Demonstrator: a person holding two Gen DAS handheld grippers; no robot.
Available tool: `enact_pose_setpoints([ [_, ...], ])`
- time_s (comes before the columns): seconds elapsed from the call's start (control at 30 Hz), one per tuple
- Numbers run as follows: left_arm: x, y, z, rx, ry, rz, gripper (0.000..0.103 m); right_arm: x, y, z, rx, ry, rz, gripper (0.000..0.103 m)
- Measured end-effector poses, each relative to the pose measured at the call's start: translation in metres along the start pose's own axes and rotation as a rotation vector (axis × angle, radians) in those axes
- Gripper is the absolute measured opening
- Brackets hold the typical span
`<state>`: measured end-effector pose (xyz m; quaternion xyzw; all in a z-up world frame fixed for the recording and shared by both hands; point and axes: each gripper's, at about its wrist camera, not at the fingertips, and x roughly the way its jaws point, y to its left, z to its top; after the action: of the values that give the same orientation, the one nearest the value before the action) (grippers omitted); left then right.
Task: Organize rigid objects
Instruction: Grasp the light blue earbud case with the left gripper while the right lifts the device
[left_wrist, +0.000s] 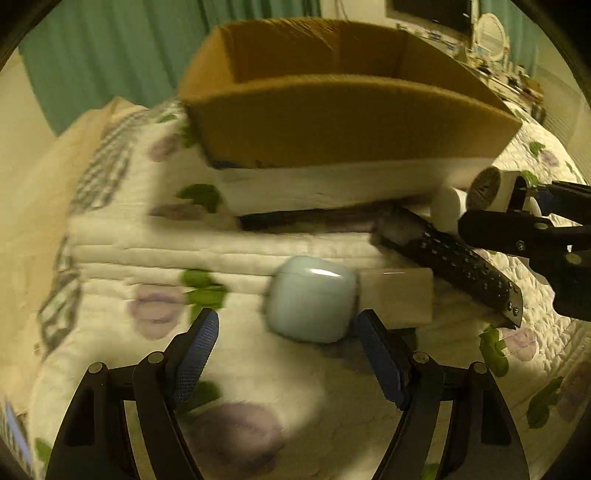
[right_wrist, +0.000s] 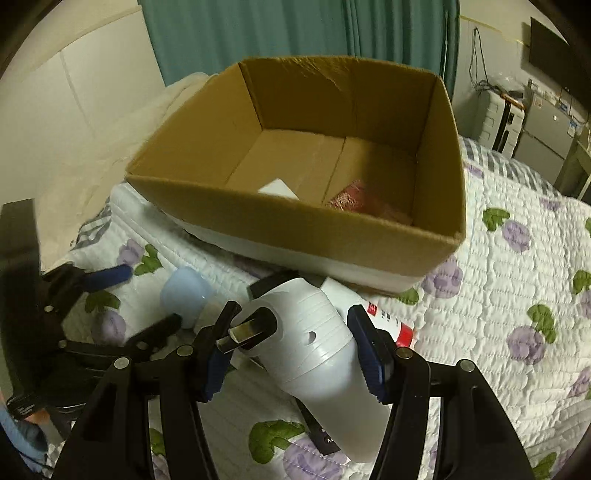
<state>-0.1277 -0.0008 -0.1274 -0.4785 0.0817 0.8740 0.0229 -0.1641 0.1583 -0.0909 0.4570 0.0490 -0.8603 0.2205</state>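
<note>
So there's a cardboard box (right_wrist: 306, 236) sitting on a bed with a quilt (right_wrist: 517, 295) covered in purple flowers and green leaves. Inside the box there's a white flat thing (right_wrist: 279, 189) and something reddish-pink (right_wrist: 364, 205), can't tell what either one is.

The right tool (right_wrist: 291, 350) is clamped on a white plastic device (right_wrist: 314, 347) with a two-prong plug sticking out of a dark socket on its side, both blue pads pressing against its body, and it's lifted above the quilt in front of the box. Under it there's a white tube with a red end (right_wrist: 399, 330) lying by the box's near wall.

The left tool (left_wrist: 284, 354) has its fingers wide apart, nothing between them, hovering right over a pale blue earbud case (left_wrist: 312, 299) that's resting on the quilt. Just beside the case is a small cream block (left_wrist: 397, 297), touching it as far as I can tell, and a black remote control (left_wrist: 461, 266) lies angled past that, near the box
</note>
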Motion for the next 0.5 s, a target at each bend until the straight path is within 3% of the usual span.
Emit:
enact_pose_setpoints([
  [0.17, 0.008, -0.002, 0.012, 0.01, -0.026, -0.041, 0.078, 0.006, -0.005, -0.002, 0.024, 0.004, 0.009, 0.059],
  [0.37, 0.006, 0.014, 0.0, -0.017, 0.0, -0.069, 0.078, -0.002, -0.006, -0.004, 0.033, -0.009, 0.001, 0.059],
  [0.5, 0.005, 0.012, 0.001, 0.032, 0.013, 0.001, 0.074, -0.001, -0.005, -0.006, 0.025, -0.002, -0.009, 0.059],
])
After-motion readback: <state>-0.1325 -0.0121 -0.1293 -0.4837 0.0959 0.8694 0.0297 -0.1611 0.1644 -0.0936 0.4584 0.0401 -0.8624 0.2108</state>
